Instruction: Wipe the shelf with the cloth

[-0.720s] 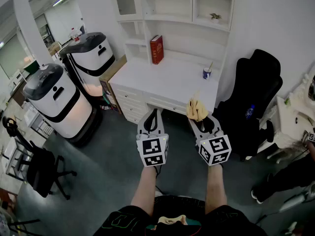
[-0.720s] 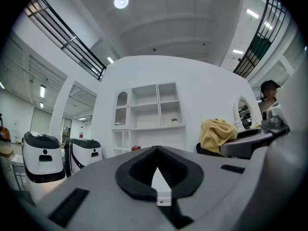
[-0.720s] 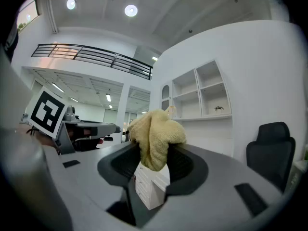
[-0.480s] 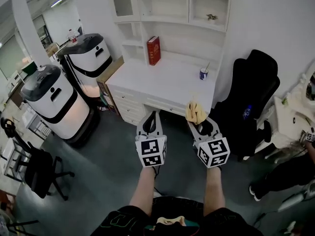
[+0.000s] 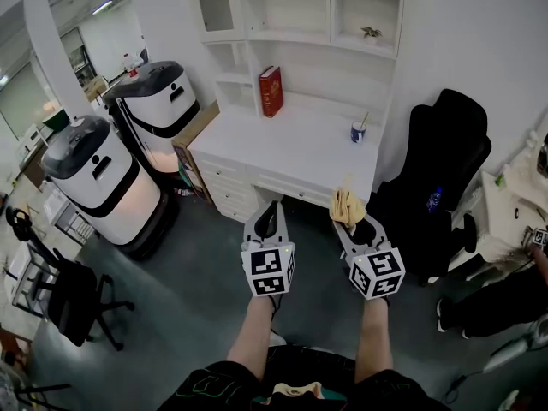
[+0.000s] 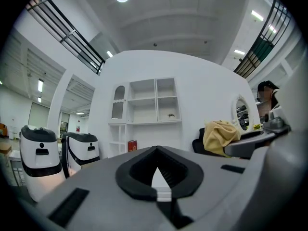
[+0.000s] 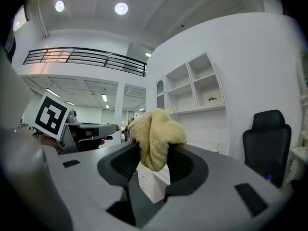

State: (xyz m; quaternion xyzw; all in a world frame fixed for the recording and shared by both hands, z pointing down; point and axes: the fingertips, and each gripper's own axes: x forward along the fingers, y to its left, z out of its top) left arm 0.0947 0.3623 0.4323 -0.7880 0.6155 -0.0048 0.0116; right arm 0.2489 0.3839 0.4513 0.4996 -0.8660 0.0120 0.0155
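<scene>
A yellow cloth (image 5: 346, 205) is bunched between the jaws of my right gripper (image 5: 348, 220), which is shut on it; in the right gripper view the cloth (image 7: 156, 134) stands up out of the right gripper (image 7: 153, 154). My left gripper (image 5: 272, 207) is beside it on the left, shut and holding nothing, its tips meeting at a point (image 6: 156, 149). Both hang above the grey floor, in front of the white desk (image 5: 291, 144). The white shelf unit (image 5: 300, 11) rises behind the desk, well beyond both grippers, and shows as the shelf unit (image 6: 154, 101) and the shelf unit (image 7: 195, 86).
A red book (image 5: 271, 91) stands at the desk's back left and a blue cup (image 5: 359, 131) at its right. A small plant (image 5: 370, 32) sits on an upper shelf. A black chair (image 5: 445, 169) stands to the right, two white robots (image 5: 158, 101) to the left.
The head view has shifted slightly, so both grippers sit a little lower and further right in it. The cloth stays in the right gripper.
</scene>
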